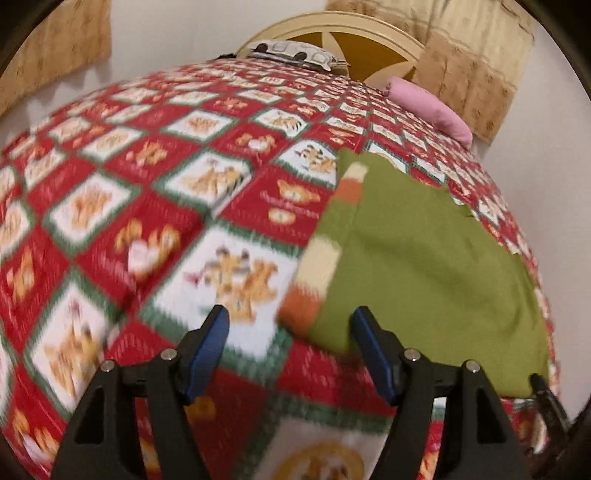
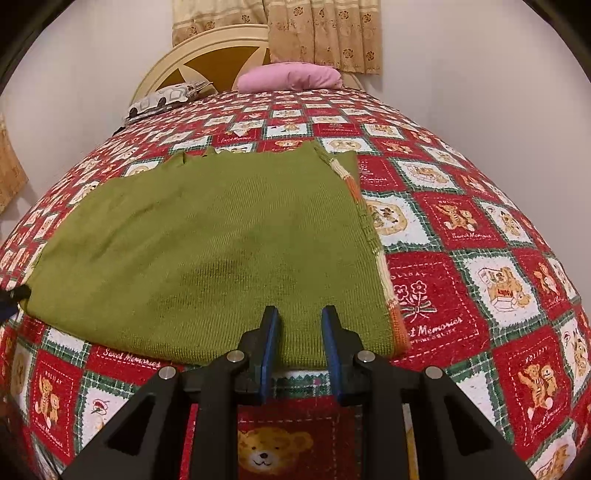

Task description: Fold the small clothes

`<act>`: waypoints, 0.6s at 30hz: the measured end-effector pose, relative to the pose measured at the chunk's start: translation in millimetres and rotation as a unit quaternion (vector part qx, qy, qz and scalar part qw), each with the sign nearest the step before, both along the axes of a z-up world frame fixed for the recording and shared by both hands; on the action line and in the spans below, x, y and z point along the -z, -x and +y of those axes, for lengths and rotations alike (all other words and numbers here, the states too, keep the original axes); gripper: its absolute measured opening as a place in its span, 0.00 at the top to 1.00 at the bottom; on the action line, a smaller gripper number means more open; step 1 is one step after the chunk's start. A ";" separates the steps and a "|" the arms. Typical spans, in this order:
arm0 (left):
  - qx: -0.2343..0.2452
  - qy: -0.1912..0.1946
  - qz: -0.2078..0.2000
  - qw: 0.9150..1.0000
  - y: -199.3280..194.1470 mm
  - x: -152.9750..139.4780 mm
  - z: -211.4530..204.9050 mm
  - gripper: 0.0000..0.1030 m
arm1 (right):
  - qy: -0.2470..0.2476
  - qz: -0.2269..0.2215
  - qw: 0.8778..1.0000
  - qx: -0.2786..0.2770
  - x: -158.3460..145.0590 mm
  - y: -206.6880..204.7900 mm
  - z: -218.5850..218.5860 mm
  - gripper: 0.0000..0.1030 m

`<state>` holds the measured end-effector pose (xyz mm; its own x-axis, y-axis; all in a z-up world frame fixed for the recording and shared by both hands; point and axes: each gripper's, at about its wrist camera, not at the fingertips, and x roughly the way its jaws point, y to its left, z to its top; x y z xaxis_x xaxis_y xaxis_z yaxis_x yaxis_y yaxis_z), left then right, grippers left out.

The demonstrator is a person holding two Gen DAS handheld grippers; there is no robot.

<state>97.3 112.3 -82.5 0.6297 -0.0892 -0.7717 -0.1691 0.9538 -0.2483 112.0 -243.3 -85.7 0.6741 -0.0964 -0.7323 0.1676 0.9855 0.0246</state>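
A green knit garment with a cream-and-orange striped edge lies flat, folded, on the red patchwork bedspread. In the left wrist view the garment is at the right, its striped edge facing left. My left gripper is open and empty, just above the bedspread at the garment's near left corner. My right gripper is open with a narrower gap, its fingertips over the garment's near edge, nothing held between them. The left gripper's tip shows at the right wrist view's left edge.
A pink pillow and a patterned pillow lie at the head of the bed by a cream round headboard. Beige curtains hang behind. White walls flank the bed on both sides.
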 end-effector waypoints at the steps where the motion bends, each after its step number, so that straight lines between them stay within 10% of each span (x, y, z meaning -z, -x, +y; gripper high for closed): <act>1: 0.000 0.006 -0.005 1.000 6.4 -0.9 -4.2 0.30 | -0.001 -0.001 1.000 0.000 -0.1 0.0 -0.4 0.76; 7: 0.031 0.040 -0.017 0.999 2.3 3.3 -38.2 0.18 | -0.008 -0.004 1.000 -0.001 -0.3 1.5 -2.6 0.75; 14: -0.003 0.173 -0.040 0.984 -36.6 1.9 -25.8 0.20 | -0.004 -0.004 1.000 -0.001 -0.4 2.0 -3.5 0.75; 18: 0.016 0.151 -0.048 0.987 -43.8 2.2 -35.2 0.65 | 0.001 -0.013 1.000 -0.012 -16.0 0.5 6.5 0.76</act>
<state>141.0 77.1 -84.6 0.6918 -0.3273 -0.6436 -0.1016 0.8384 -0.5356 111.6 -236.8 -69.7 0.6949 -0.0817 -0.7144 0.1435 0.9893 0.0264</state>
